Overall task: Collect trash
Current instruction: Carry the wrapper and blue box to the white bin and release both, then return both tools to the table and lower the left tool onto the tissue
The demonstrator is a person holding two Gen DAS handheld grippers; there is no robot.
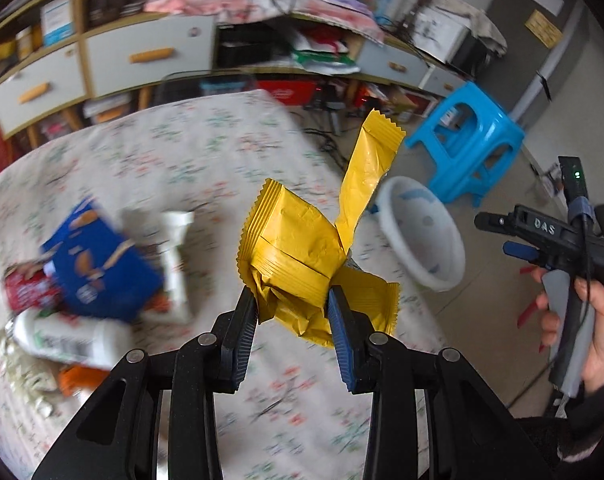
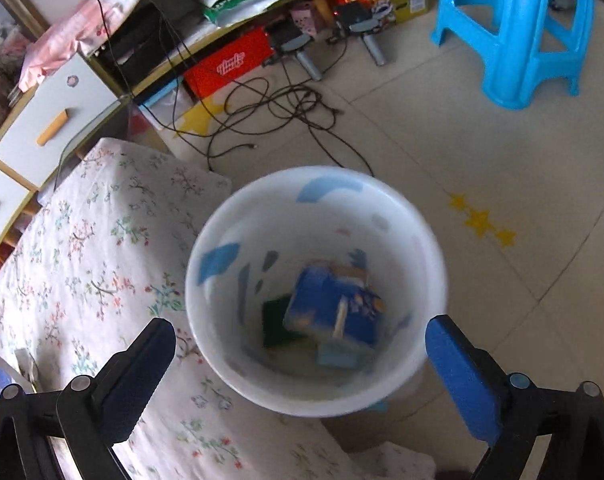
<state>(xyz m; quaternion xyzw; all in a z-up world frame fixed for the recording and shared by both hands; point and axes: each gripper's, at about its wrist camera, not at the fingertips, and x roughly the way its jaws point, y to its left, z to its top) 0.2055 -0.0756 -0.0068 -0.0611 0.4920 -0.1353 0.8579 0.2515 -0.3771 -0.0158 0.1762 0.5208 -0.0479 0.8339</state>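
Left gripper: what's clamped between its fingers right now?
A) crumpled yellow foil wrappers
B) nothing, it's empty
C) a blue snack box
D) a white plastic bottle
A: in the left wrist view the left gripper is closed on the crumpled yellow foil wrappers, while the blue snack box and the white plastic bottle lie on the floral tablecloth.
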